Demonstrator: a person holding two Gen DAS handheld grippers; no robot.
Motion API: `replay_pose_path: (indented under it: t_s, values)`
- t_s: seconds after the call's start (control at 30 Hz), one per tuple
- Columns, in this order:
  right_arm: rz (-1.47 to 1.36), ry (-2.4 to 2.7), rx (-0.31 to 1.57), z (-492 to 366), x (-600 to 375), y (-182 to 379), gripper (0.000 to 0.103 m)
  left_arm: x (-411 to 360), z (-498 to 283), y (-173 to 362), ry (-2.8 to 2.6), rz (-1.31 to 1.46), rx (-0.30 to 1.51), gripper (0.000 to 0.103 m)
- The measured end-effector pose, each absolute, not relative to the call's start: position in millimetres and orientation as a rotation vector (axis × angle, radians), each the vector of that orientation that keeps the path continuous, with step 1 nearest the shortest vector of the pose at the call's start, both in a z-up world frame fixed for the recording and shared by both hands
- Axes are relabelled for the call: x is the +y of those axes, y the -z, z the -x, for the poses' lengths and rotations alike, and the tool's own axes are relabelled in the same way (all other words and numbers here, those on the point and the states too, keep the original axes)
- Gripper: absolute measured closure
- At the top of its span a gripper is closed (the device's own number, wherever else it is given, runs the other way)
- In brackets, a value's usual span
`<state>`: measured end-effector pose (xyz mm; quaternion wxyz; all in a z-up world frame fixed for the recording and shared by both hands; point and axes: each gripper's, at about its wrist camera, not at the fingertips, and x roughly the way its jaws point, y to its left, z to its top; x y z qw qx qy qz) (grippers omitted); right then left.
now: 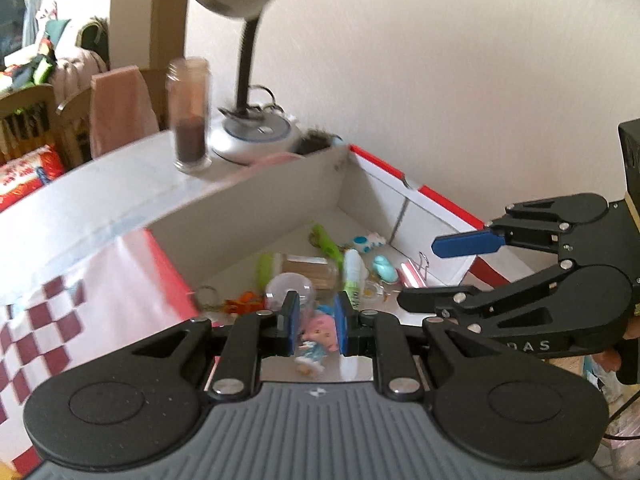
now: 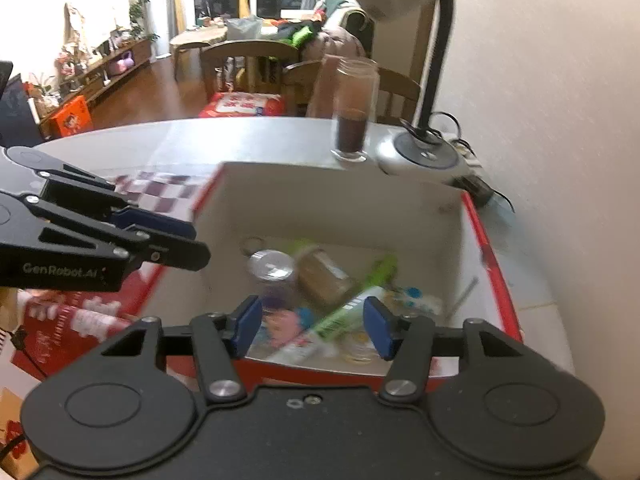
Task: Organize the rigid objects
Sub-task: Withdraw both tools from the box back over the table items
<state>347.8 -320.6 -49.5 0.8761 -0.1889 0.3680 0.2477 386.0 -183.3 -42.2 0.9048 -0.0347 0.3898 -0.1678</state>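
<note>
Nearest the lens: my left claw, blue pads drawn in close, nothing pinched between them. The right wrist view confirms it: those fingers lie nearly together, tips bare, over the near left corner of the box.

My right claw stands with its jaws apart and nothing between the pads. It hangs over the near edge of the box, pointing down into it. From the left view it comes in from the right side, tips above the box's right part, well apart from the left claw.

Box: white inside, red rim, open top, sitting on a pale table. A red-and-white checkered flap hangs out on its left side.

Contents, all loose on the box floor and much of it blurred:
- pink-haired doll, lying just beyond my left pads in that view
- clear domed jar, beside the doll
- brown jar, on its side
- green-and-white tube, slanted across the heap
- teal oval piece, toward the right wall
- orange toy and a key ring, left side

Outside the box, on the table behind it: a tall glass, upright, dark powder in its bottom part. Just beside it the lamp base, black neck rising out of frame.
</note>
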Motion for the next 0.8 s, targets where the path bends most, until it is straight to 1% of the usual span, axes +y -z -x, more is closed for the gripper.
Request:
replay_pose_path:
  t_s: [0.13,0.2,0.33,0.8]
  values:
    - [0.386,-0.537,0.756,-333.5,-298.0,46.9,0.043,-160.1,-364.6,32.6,0.321,0.092,0.767,0.086]
    - [0.387,-0.545,0.749,-326.4,-286.3,46.3,0.040,-149.5,-353.5,28.9,0.311,0.091,0.751,0.086]
    - [0.388,-0.565,0.747,-312.8,-262.2,48.4,0.039,-124.1,-330.2,25.1,0.280,0.096,0.728,0.086]
    - [0.350,-0.652,0.742,-272.0,-189.4,62.5,0.024,-21.6,-257.3,23.8,0.151,0.140,0.690,0.085]
